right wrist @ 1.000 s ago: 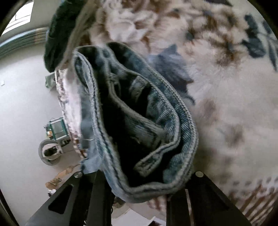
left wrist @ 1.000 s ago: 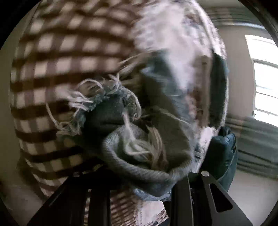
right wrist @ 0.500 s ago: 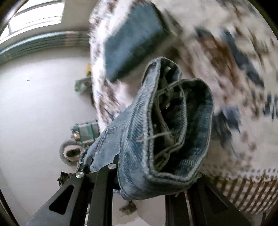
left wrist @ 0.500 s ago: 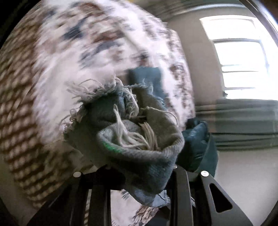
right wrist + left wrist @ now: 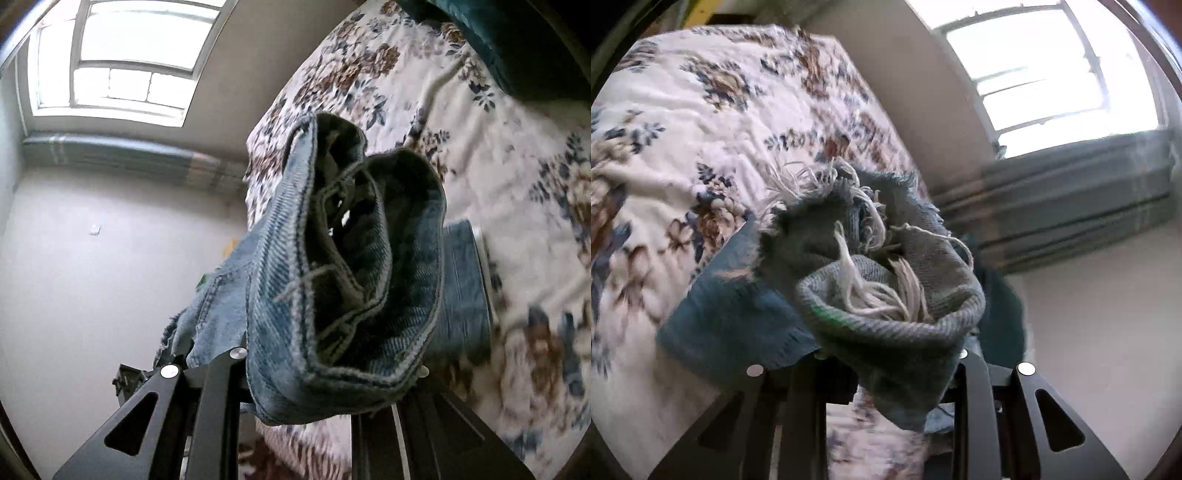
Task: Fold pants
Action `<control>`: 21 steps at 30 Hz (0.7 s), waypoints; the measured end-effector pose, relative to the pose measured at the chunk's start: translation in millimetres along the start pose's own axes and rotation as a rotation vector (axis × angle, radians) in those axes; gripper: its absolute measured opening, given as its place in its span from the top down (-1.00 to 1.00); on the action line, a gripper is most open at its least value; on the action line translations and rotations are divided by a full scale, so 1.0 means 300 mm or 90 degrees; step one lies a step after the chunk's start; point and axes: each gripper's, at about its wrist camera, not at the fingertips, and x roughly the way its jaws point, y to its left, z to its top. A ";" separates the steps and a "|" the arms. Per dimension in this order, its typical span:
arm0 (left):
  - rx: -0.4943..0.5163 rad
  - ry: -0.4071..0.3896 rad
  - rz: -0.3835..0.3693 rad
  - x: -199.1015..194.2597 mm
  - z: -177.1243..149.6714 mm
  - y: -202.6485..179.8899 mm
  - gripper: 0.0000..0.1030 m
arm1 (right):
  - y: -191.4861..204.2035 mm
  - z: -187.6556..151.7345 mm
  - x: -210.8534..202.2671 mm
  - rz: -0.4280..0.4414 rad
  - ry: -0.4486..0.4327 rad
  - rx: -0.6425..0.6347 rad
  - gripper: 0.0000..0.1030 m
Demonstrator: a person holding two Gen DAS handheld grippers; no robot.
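nearest, the left gripper clamps a frayed hem of the pants, white threads spilling from the bunched denim. the right gripper pinches the folded waistband, held above the bed. beyond, the floral blanket, then a window at far left.

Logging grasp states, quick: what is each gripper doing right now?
Left gripper: shut on the frayed hem of the jeans.
Right gripper: shut on the jeans' waistband.
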 end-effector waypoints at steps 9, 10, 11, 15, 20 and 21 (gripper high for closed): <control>-0.064 0.123 0.116 0.271 -0.119 0.610 0.55 | -0.536 -0.164 0.431 -0.103 0.034 0.156 0.64; -0.058 0.123 0.109 0.266 -0.127 0.632 0.55 | -0.569 -0.182 0.448 -0.092 0.031 0.168 0.64; -0.058 0.122 0.099 0.258 -0.131 0.642 0.55 | -0.590 -0.195 0.461 -0.084 0.029 0.174 0.64; -0.066 0.138 0.085 0.238 -0.133 0.655 0.44 | -0.585 -0.226 0.467 -0.086 0.017 0.156 0.53; -0.081 0.146 0.115 0.154 -0.139 0.614 0.32 | -0.508 -0.231 0.409 -0.143 0.043 0.120 0.19; -0.077 0.144 0.122 0.141 -0.139 0.607 0.32 | -0.503 -0.233 0.404 -0.154 0.042 0.111 0.09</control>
